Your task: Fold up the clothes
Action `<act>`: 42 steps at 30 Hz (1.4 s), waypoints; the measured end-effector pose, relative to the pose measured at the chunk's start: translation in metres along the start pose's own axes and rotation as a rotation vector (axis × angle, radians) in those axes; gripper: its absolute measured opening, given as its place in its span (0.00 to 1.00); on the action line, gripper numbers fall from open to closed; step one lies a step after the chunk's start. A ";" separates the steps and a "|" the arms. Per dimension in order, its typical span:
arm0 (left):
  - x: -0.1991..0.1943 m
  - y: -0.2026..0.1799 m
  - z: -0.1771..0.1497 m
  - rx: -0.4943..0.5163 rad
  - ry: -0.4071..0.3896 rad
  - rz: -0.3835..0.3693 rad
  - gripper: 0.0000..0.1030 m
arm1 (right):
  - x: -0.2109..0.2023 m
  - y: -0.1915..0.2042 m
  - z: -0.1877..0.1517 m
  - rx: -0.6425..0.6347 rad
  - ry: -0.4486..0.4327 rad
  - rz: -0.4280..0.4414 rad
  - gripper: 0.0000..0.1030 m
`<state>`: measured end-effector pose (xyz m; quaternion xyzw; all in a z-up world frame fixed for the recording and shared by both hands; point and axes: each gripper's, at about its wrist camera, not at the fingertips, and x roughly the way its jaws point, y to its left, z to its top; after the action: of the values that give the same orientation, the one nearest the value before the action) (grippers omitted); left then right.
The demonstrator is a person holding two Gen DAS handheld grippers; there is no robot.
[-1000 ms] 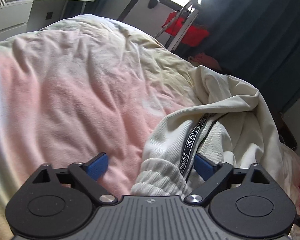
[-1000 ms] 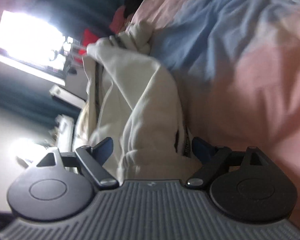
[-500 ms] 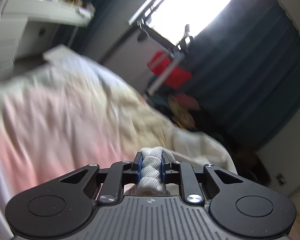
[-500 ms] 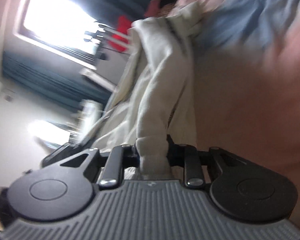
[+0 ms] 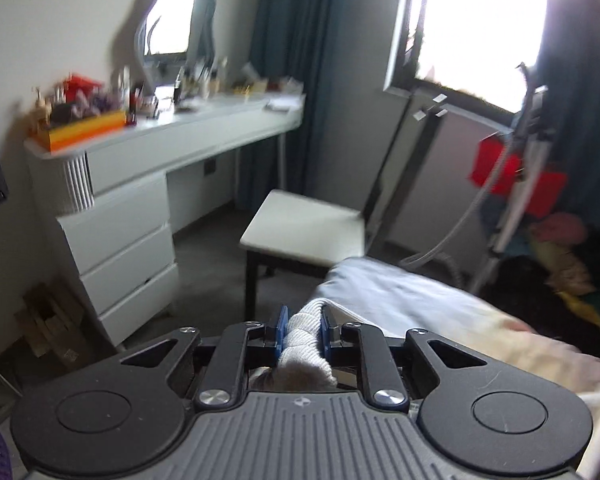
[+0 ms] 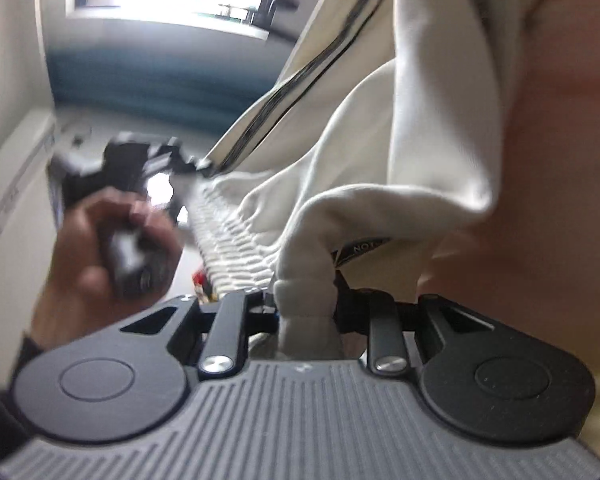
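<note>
Clearly the cream garment (image 6: 400, 152) is nowhere near folded at this moment: it hangs loose and rumpled, stretched between the two tools, with its black printed tape (image 6: 308, 68) running up a long drape and the rest bunched against the pink bedding (image 6: 560, 160). The left gripper (image 5: 303, 330) has its blue pads (image 5: 281, 329) pinched tight on a roll of the ribbed hem (image 5: 304, 338), and the right gripper (image 6: 306, 308) is clamped on a twisted bunch of the smoother cloth; in the right wrist view the person's left hand (image 6: 100, 248) holds the other tool at the far end of the ribbing. By my judgement the piece is lifted to be shaken out or spread, so the laying flat and all the actual folds remain to do. A second ago both sets of jaws stood wide apart around the garment as it lay heaped on the bed; half a second ago they had closed on it. Since then the left tool has swung up and away, so its view now shows the dresser (image 5: 120, 216), the chair (image 5: 304, 232) and the window (image 5: 480, 28) with only a corner of the bed (image 5: 400, 296)
</note>
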<state>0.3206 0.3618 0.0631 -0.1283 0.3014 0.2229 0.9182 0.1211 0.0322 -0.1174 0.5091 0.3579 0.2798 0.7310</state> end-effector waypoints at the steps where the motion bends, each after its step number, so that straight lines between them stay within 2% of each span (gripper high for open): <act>1: 0.021 0.007 0.001 -0.011 0.024 0.001 0.17 | 0.014 0.001 0.000 -0.016 0.021 -0.006 0.25; 6: 0.113 0.043 -0.017 -0.149 0.147 -0.032 0.18 | 0.086 0.004 -0.002 -0.098 0.127 -0.035 0.27; 8: 0.126 0.048 -0.024 -0.153 0.169 -0.047 0.18 | 0.115 0.005 -0.002 -0.130 0.169 -0.046 0.29; 10: 0.134 0.050 -0.026 -0.149 0.180 -0.059 0.20 | 0.116 0.012 0.002 -0.154 0.206 -0.068 0.31; 13: 0.106 0.050 -0.030 -0.139 0.154 -0.046 0.29 | 0.117 0.024 0.009 -0.189 0.263 -0.102 0.32; 16: 0.078 0.051 -0.034 -0.130 0.128 -0.033 0.52 | 0.119 0.035 0.016 -0.225 0.319 -0.136 0.34; 17: 0.069 0.051 -0.035 -0.127 0.119 -0.029 0.57 | 0.113 0.042 0.016 -0.227 0.329 -0.134 0.37; 18: 0.060 0.051 -0.037 -0.124 0.111 -0.025 0.58 | 0.105 0.047 0.017 -0.243 0.332 -0.131 0.44; 19: 0.051 0.051 -0.038 -0.121 0.102 -0.021 0.62 | 0.096 0.051 0.014 -0.265 0.325 -0.140 0.59; 20: 0.041 0.051 -0.040 -0.117 0.093 -0.017 0.69 | 0.085 0.057 0.016 -0.290 0.320 -0.144 0.67; 21: 0.024 0.048 -0.043 -0.100 0.068 -0.022 0.72 | 0.074 0.063 0.017 -0.315 0.314 -0.146 0.77; 23: -0.012 0.042 -0.050 -0.066 0.019 -0.034 0.79 | 0.046 0.076 0.016 -0.400 0.280 -0.151 0.80; 28: -0.100 0.013 -0.083 0.037 -0.053 -0.094 0.86 | -0.044 0.106 0.015 -0.594 0.161 -0.211 0.80; 32: -0.159 -0.013 -0.126 0.103 -0.071 -0.186 0.89 | -0.097 0.130 0.041 -0.707 0.029 -0.257 0.80; 34: -0.183 -0.028 -0.151 0.141 -0.076 -0.241 0.90 | -0.145 0.127 0.048 -0.755 -0.062 -0.301 0.80; 37: -0.195 -0.057 -0.178 0.170 -0.079 -0.334 0.90 | -0.205 0.115 0.060 -0.798 -0.195 -0.375 0.80; 39: -0.192 -0.083 -0.188 0.194 -0.074 -0.363 0.91 | -0.245 0.106 0.067 -0.818 -0.284 -0.428 0.80; 42: -0.179 -0.115 -0.198 0.216 -0.064 -0.413 0.91 | -0.270 0.090 0.081 -0.814 -0.308 -0.470 0.80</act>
<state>0.1499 0.1291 0.0287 -0.0814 0.2618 0.0008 0.9617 0.0239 -0.1916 0.0498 0.1231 0.2125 0.1463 0.9583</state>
